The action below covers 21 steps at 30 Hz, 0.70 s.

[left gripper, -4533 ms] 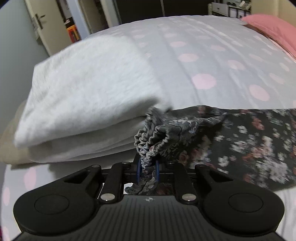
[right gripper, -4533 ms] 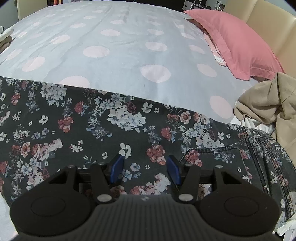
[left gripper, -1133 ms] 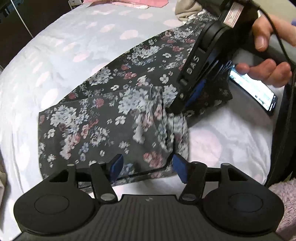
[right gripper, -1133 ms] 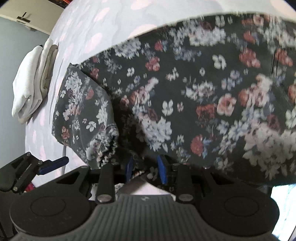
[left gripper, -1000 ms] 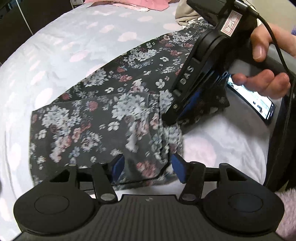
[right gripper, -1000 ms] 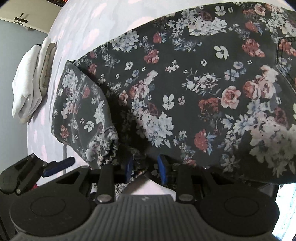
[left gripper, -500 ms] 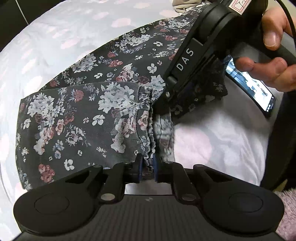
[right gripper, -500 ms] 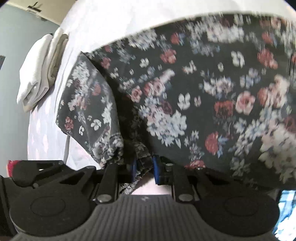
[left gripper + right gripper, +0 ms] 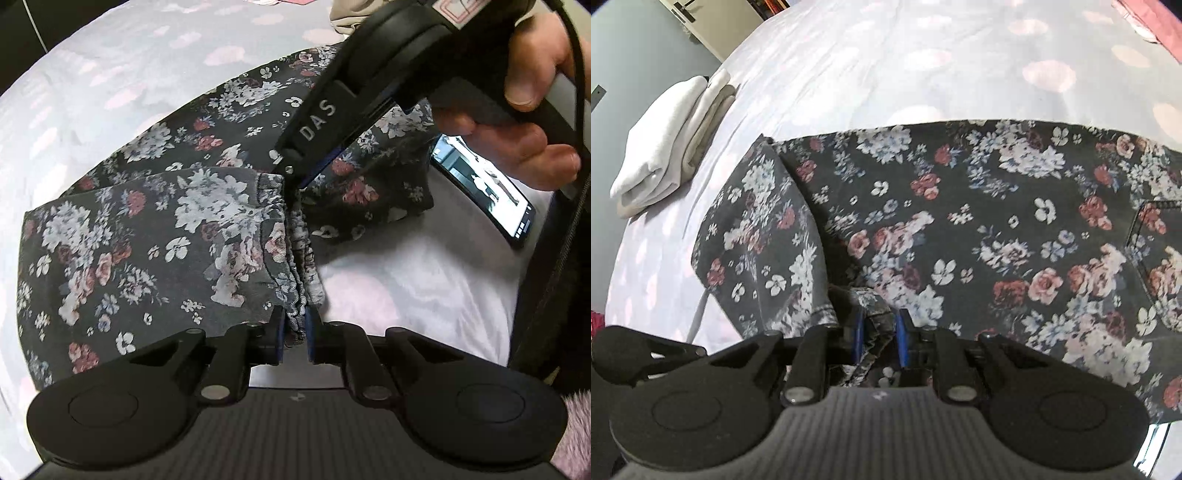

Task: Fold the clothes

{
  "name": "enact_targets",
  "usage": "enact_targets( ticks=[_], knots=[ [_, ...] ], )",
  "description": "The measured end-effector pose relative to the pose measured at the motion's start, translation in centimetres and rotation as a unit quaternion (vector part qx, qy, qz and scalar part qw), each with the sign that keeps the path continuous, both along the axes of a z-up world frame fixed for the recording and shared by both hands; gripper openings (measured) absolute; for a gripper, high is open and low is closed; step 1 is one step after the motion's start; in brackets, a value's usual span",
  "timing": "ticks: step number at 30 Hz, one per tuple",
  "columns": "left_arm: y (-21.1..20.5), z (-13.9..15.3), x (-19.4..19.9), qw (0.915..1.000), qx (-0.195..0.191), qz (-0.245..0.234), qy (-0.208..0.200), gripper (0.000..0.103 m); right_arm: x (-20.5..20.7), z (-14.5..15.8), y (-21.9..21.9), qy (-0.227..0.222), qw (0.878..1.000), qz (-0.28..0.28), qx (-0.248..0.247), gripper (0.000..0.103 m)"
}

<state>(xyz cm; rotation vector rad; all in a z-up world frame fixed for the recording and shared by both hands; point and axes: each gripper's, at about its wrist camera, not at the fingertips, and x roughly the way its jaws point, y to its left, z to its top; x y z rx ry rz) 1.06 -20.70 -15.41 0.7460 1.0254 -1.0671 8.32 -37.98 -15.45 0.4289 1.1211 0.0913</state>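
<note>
Soft, even indoor light falls from above, leaving only faint shadows. The polka-dot bedspread (image 9: 923, 66) looks washed out and slightly smeared toward the rim. Both fisheye views bow strongly at their edges, with dark corners. The glowing phone screen (image 9: 487, 184) is overexposed.

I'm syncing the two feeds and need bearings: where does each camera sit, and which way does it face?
Left wrist: on the left hand-held gripper, looking steeply down at the floral garment; shows the right hand.
Right wrist: on the right hand-held gripper, looking down across the bed toward folded white clothes; no hand shows.
Shared: the garment, pinched by both.
</note>
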Motion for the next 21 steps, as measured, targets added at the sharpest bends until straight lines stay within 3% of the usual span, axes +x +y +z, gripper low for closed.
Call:
enact_targets(
  ticks=[5, 10, 17, 21],
  knots=[
    [-0.1, -2.0, 1.2, 0.9979, -0.03, 0.048, 0.03, 0.01, 0.2, -0.7, -0.6, 0.01, 1.0, -0.012, 0.003, 0.021],
    [0.8, -1.9, 0.8, 0.9972, -0.054, 0.043, 0.029, 0.01, -0.7, -0.2, -1.4, 0.009, 0.999, -0.038, 0.008, 0.029],
    [0.5, -1.6, -0.4, 0.9983, -0.048, 0.033, 0.004, 0.01, -2.6, 0.0, -1.3, 0.025, 0.996, -0.045, 0.074, 0.035],
    [0.1, -1.8, -0.7, 0.9984, -0.041, 0.039, -0.006, 0.01, -2.5, -0.7, -0.9, 0.039, 0.995, -0.045, 0.082, 0.038]
  ],
)
